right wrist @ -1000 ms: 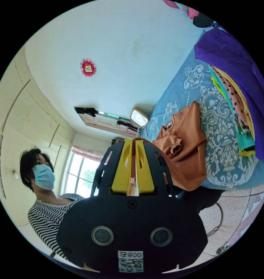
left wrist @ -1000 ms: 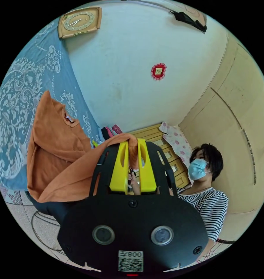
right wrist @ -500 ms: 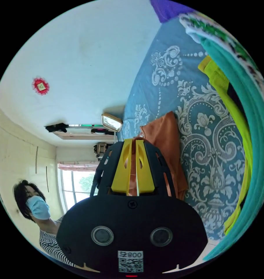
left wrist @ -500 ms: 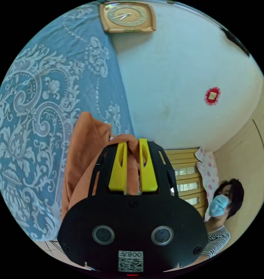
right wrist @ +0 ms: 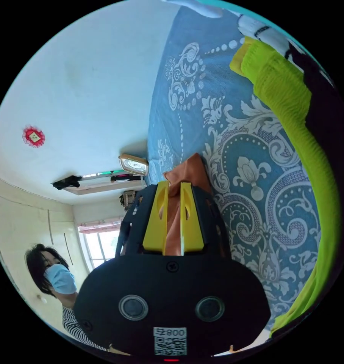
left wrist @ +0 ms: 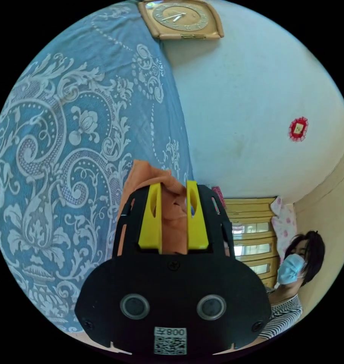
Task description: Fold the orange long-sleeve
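The orange long-sleeve point(left wrist: 145, 172) lies bunched on the blue patterned bedspread point(left wrist: 66, 132), close in front of my left gripper point(left wrist: 174, 185). Its yellow jaws stand a little apart, with orange cloth lying loosely between them. In the right gripper view a narrow fold of the orange long-sleeve point(right wrist: 193, 167) rises from the bedspread point(right wrist: 255, 151) into my right gripper point(right wrist: 174, 185). That gripper's jaws are close together and press on the cloth. Most of the garment is hidden behind the two gripper bodies.
A pile of clothes with a lime-green garment point(right wrist: 285, 94) on top lies on the bed beside the right gripper. A clock point(left wrist: 179, 19) sits at the bed's far edge. A person in a striped top point(left wrist: 293, 265) stands by wooden drawers point(left wrist: 251, 227).
Both grippers have come down to the bedspread with the cloth, and the garment now lies bunched there. The left jaws have spread apart; the right jaws have parted slightly.
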The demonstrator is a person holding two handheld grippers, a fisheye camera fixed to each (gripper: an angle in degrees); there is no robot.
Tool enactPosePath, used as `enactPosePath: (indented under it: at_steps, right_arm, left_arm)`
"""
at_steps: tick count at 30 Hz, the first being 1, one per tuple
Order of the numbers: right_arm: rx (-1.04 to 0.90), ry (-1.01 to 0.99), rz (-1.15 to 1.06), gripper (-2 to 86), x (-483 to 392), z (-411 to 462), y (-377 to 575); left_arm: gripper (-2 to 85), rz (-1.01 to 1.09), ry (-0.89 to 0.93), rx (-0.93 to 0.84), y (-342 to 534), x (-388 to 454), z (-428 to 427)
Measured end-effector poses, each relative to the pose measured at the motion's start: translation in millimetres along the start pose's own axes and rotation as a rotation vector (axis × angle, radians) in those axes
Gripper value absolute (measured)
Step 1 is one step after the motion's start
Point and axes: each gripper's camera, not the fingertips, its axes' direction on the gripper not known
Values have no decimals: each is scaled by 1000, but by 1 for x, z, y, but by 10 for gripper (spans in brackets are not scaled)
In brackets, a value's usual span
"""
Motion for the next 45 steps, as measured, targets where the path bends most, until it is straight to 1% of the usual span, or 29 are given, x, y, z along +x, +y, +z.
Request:
enactPosePath:
  at_steps: [2,7,9,11,13,14,15,17,18,20,21,22,23,25,26,29,31,33,38,45]
  right_arm:
    - [2,-42,3,72,-8,9,-8]
    - [40,-129,-47,77,-47,29,-24]
    - [62,-134,-85,76,-66,36,-25]
    - [76,-89,-155,76,-91,46,-23]
    - [39,64,-261,77,-130,71,-20]
    - [28,111,-288,77,-140,78,-19]
    - [9,201,-338,79,-159,94,-19]
    - [-20,331,-421,82,-186,120,-19]
    - [-38,425,-458,84,-202,138,-21]
    - [-81,555,-515,87,-223,166,-24]
    - [-106,650,-547,88,-234,186,-27]
    - [-127,753,-577,88,-243,205,-29]
    - [-140,802,-583,89,-246,215,-31]
    - [-215,932,-588,88,-251,252,-37]
    - [-227,956,-584,87,-252,259,-38]
    - [-191,1070,-606,65,-267,280,-39]
    - [-197,1104,-626,52,-282,290,-41]
    - [-208,1107,-641,32,-292,293,-43]
    - [-178,997,-660,8,-321,280,-45]
    - [-49,859,-740,2,-375,249,-40]
  left_arm:
    - [113,-50,83,7,-8,10,-5]
    - [111,-28,131,52,-15,52,-17]
    - [106,-5,137,71,-13,72,-22]
    - [93,47,166,143,-6,99,-30]
    - [88,91,187,208,2,121,-37]
    - [89,132,156,221,6,139,-38]
    - [90,159,121,213,8,149,-37]
    - [101,261,-78,77,11,193,-16]
    - [104,286,-124,35,10,203,-8]
    - [115,394,-327,-95,8,242,22]
    - [117,418,-393,-117,7,251,30]
    - [120,460,-503,-151,5,265,44]
    - [120,516,-612,-197,4,278,61]
    - [116,539,-768,-256,1,289,84]
    - [111,569,-837,-292,1,294,97]
    - [80,644,-982,-293,7,319,111]
    - [61,677,-1002,-309,10,332,113]
    - [44,680,-970,-304,12,343,107]
    - [27,653,-814,-193,21,379,65]
    - [24,694,-734,-81,21,423,29]
